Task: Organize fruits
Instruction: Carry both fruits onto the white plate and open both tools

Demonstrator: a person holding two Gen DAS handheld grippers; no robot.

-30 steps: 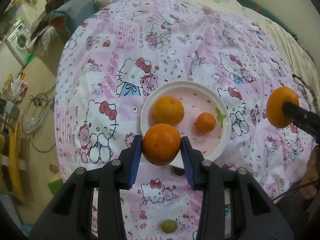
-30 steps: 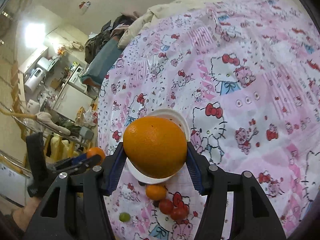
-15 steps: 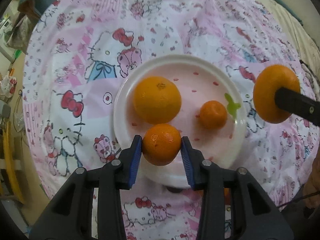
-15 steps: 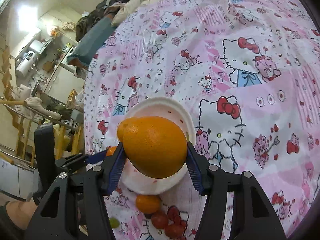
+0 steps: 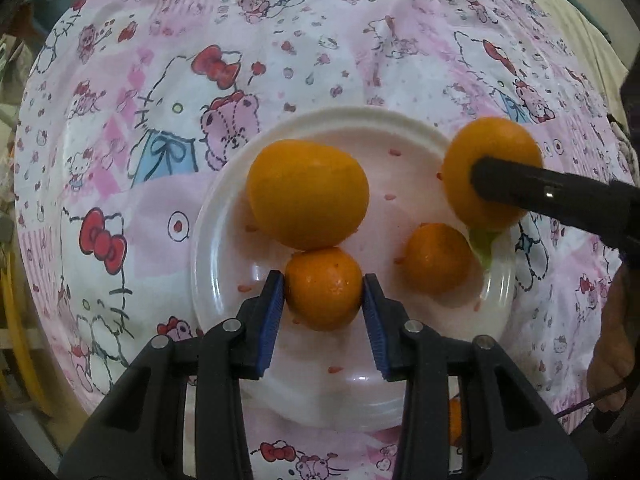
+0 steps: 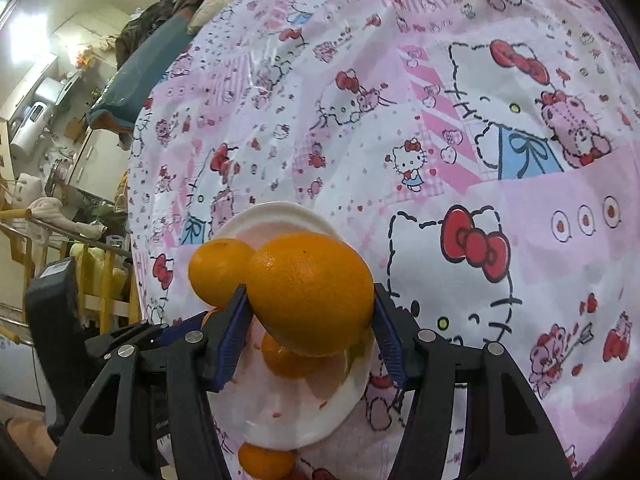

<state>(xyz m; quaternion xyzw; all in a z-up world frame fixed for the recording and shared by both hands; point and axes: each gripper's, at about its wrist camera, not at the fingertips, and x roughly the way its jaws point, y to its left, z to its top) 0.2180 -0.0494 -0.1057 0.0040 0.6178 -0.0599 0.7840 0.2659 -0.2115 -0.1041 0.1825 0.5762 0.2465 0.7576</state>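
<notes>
- Nearest in the left wrist view, the left gripper (image 5: pixel 324 308) is clamped on a small orange (image 5: pixel 323 287), its blue pads pressed to the fruit's two sides.
- That small orange sits low over the near part of a white plate (image 5: pixel 216 248); whether it already rests on the plate surface cannot be told.
- Directly beyond it, and apparently touching it, a large orange (image 5: pixel 307 193) lies on the plate, its long axis running left to right across the view.
- To the right on the plate lies a second small orange (image 5: pixel 437 258), apart from the gripped one, with a green leaf mark (image 5: pixel 482 242) printed just beside it.
- Further right, over the plate's right rim, the right gripper (image 6: pixel 310 322) grips a big orange (image 6: pixel 311 293) of its own; in its own view the fruit fills the gap between the pads, with the plate below and behind it.
- The relation that matters: the left gripper's fruit is already over the plate with free plate space to its near side, so in my judgement the left hand is closer to releasing; the right hand's fruit seems to hang higher, above the rim.
- Off the plate, one more small orange (image 6: pixel 266 460) lies on the cloth by the near rim.
- Farthest out, a pink cartoon-cat tablecloth (image 5: pixel 168 92) covers the round table all around.
</notes>
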